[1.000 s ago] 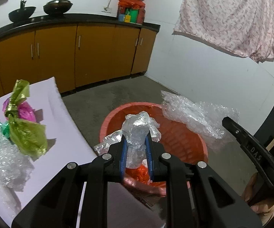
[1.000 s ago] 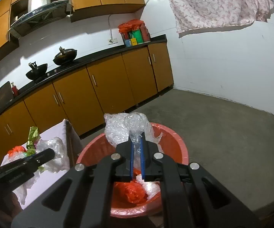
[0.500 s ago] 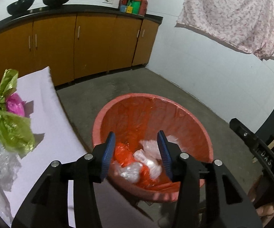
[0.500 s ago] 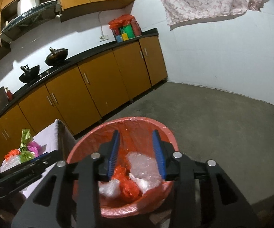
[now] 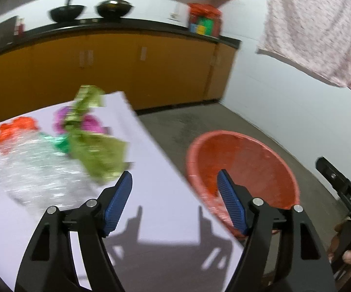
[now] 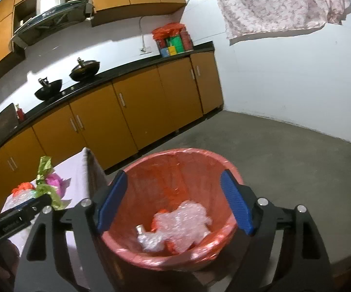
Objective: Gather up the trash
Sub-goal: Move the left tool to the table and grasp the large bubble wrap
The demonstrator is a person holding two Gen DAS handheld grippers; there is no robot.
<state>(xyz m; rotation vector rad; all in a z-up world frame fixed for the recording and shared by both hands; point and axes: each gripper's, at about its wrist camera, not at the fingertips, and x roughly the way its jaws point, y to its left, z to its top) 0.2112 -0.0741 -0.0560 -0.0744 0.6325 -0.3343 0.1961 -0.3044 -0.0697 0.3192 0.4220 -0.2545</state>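
A red trash bin (image 6: 199, 160) stands on the floor beside a white table (image 5: 156, 175). It holds bubble wrap (image 6: 182, 219) and other scraps. My right gripper (image 6: 173, 202) is open and empty above the bin. My left gripper (image 5: 175, 202) is open and empty over the table's right edge. On the table lie a green wrapper (image 5: 95, 150), a pink wrapper (image 5: 90, 124), an orange scrap (image 5: 17, 126) and clear bubble wrap (image 5: 37, 168). The bin also shows in the left wrist view (image 5: 248, 160). The green wrapper also shows in the right wrist view (image 6: 46, 187).
Orange kitchen cabinets (image 6: 127, 116) with a black counter run along the back wall, with two woks (image 6: 84, 69) on it. A patterned cloth (image 6: 272, 2) hangs on the white wall. The grey concrete floor (image 6: 285, 150) extends to the right of the bin.
Both grippers opened and dropped their bubble wrap into the bin. My left gripper then swung left from above the bin to over the table. My right gripper stays above the bin, opened wider.
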